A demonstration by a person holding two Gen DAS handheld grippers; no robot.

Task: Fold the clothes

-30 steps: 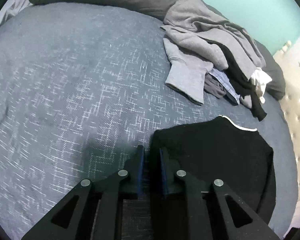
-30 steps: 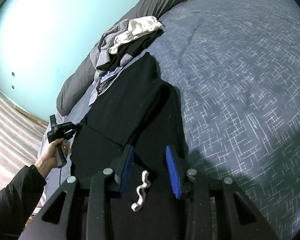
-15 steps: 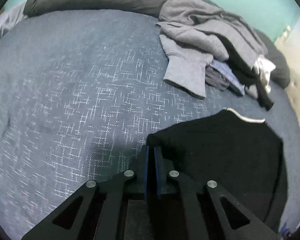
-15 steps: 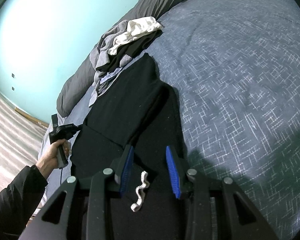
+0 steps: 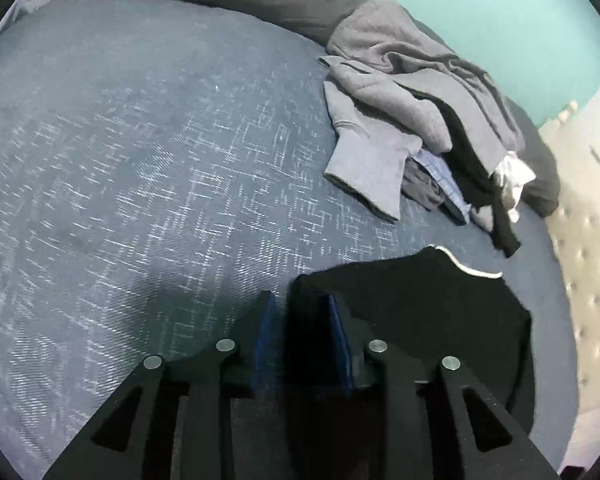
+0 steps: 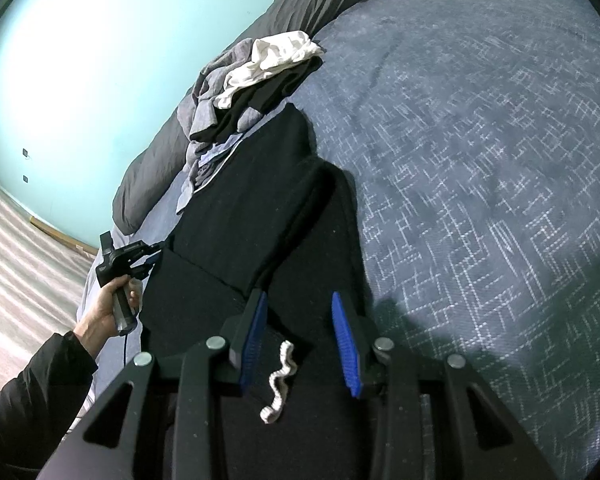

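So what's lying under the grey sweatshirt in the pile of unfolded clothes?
Under the grey sweatshirt a black garment, a light blue striped shirt and a white piece stick out. How far they run beneath it, and whether more lies there, is covered.

Right gripper (image 6: 300, 336), blue-padded jaws parted, hangs over the near end of the long black knit garment (image 6: 256, 208) laid flat on the blue-grey patterned bedspread (image 6: 480, 160); a white wavy drawstring (image 6: 278, 384) lies on the garment between the jaws. Beyond the garment's far end: a heap of grey, black and white clothes (image 6: 252, 84). At the garment's left edge, a bare hand (image 6: 108, 308) holds the left gripper (image 6: 156, 256), tips at the fabric; grip unclear.
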